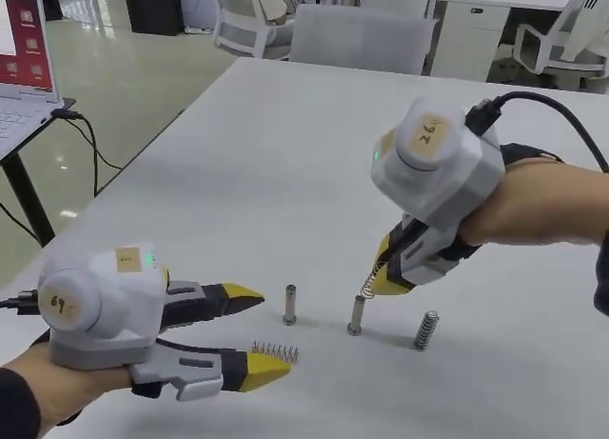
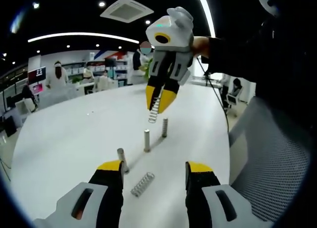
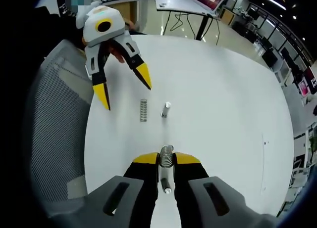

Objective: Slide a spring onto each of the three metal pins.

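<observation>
My right gripper (image 1: 388,279) has its yellow-tipped jaws pinched together on a small silver coil spring (image 1: 370,280). The spring sticks out past the tips at a slant, pointing down toward the table. Right under its free end is a short grey metal pin (image 1: 356,315), standing upright. The coil's end looks just beside the pin's top, but I honestly can't tell if they're touching. In the right gripper view that pin's top peeks up in the narrow gap between my jaws, just below the coil. On the outer side of this gripper, away from my other tool, is the spring-covered pin (image 1: 425,330) with its coil already around it, leaning a little. Over on the other side, my left gripper (image 1: 255,329) has its jaws spread wide and nothing in them. A loose spring (image 1: 276,351) lies flat on the white tabletop (image 1: 285,172) in the gap between the two tips. It's closer to the jaw nearest me, and the left gripper view shows it clear of both. Just ahead of those tips stands a bare steel pin (image 1: 290,304), upright, with no coil on it. So from the left tool outward the line goes bare pin, the one under the held coil, then the finished one.
</observation>
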Tool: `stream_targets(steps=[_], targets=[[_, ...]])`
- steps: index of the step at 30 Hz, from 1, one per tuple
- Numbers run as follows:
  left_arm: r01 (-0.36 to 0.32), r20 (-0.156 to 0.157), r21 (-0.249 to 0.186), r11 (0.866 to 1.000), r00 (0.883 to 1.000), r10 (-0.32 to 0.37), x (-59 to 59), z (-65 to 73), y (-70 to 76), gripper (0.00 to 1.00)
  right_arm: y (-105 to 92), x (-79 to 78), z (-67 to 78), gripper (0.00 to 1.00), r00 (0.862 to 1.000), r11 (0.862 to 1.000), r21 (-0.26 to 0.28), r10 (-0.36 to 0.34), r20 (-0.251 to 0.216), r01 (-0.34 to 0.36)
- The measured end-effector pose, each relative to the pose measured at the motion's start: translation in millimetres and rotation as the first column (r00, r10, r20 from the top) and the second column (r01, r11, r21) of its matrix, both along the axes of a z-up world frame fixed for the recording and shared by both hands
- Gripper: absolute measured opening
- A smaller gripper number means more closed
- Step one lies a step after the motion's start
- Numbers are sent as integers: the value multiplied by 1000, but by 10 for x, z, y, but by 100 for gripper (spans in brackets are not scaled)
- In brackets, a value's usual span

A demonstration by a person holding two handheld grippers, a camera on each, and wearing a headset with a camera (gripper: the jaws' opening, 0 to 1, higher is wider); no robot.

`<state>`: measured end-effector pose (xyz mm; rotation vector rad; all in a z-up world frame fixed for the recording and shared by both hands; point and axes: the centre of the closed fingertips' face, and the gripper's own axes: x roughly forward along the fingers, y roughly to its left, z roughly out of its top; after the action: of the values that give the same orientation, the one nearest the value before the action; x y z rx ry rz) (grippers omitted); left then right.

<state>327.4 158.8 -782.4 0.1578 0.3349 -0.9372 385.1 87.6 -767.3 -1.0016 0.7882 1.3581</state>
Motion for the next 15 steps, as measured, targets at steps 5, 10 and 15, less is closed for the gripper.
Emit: stream_targets(steps=[5, 10, 15], targets=[[0, -2, -1, 1000, 1000, 0, 4, -13, 7, 44, 30, 24, -65, 8, 1000, 1000, -15, 5, -9, -5], [-4, -3, -5, 1000, 1000, 4, 10, -15, 16, 44, 43, 40, -127, 8, 1000, 1000, -30, 8, -21, -9], [-4, -5, -4, 1000, 1000, 4, 7, -25, 16, 44, 41, 66, -155, 8, 1000, 999, -39, 7, -24, -8]])
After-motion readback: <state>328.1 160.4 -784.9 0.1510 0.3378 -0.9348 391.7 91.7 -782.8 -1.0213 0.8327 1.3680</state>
